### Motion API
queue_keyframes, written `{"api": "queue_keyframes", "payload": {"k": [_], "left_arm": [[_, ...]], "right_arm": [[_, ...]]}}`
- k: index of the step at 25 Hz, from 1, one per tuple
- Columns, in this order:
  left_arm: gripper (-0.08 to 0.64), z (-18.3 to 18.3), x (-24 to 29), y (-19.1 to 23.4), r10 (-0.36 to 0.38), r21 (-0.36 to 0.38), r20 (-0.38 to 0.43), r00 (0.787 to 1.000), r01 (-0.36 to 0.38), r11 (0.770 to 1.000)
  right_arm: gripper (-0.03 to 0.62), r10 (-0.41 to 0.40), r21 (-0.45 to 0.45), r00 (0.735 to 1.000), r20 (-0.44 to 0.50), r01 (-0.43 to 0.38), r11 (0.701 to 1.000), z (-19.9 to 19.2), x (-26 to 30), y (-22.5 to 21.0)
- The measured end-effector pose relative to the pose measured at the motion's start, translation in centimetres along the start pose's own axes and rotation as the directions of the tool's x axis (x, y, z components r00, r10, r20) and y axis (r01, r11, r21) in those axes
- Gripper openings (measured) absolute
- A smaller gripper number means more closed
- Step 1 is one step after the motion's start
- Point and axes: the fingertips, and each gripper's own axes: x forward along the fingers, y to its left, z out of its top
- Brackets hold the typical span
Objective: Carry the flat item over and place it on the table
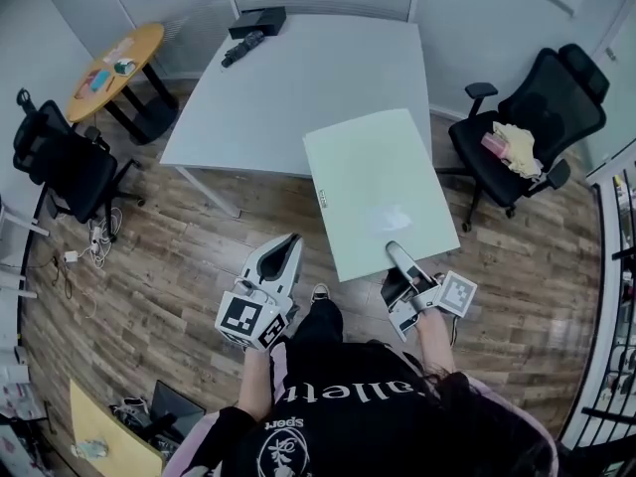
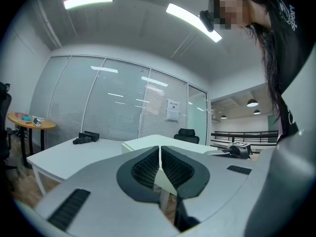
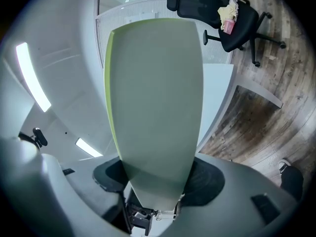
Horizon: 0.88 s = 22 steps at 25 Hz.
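- The left gripper [image 1: 288, 248] is carried low in front of the person, with its jaws pressed together and nothing between them.
- The right gripper [image 1: 399, 254] pinches the near edge of the flat board [image 1: 376, 189], one pale green panel held roughly level.
- The board hangs over the wood-plank floor [image 1: 199, 256]. From the head view its far edge overlaps the near corner of the white table [image 1: 318, 78]; whether they touch cannot be told.
- Cut off: a yellow sheet [image 1: 99, 427] at the lower left runs out of the frame.
- Hard to make out: the small items on the round wooden table [image 1: 117, 60], and the yellow and pink items on the right chair's seat.
- Count: two tables; two black office chairs, one left [image 1: 62, 162] and one right [image 1: 542, 102]; two dark objects [image 1: 254, 28] at the white table's far edge.
- Glazed partitions with blinds close the far side.
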Motion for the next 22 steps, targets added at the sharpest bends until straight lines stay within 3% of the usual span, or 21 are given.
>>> {"api": "queue_keyframes", "payload": {"k": [11, 22], "left_arm": [[0.032, 2.0, 5.8, 9.9, -0.067, 0.03, -0.013, 0.998, 0.067, 0.997], [0.032, 1.5, 7.7, 13.0, -0.118, 0.013, -0.036, 0.992, 0.119, 0.993]], "right_arm": [[0.288, -0.018, 0.036, 0.999, 0.049, 0.016, 0.999, 1.6, 10.6, -0.5], [0.288, -0.059, 0.021, 0.993, 0.1, 0.058, 0.998, 2.3, 13.0, -1.1]]}}
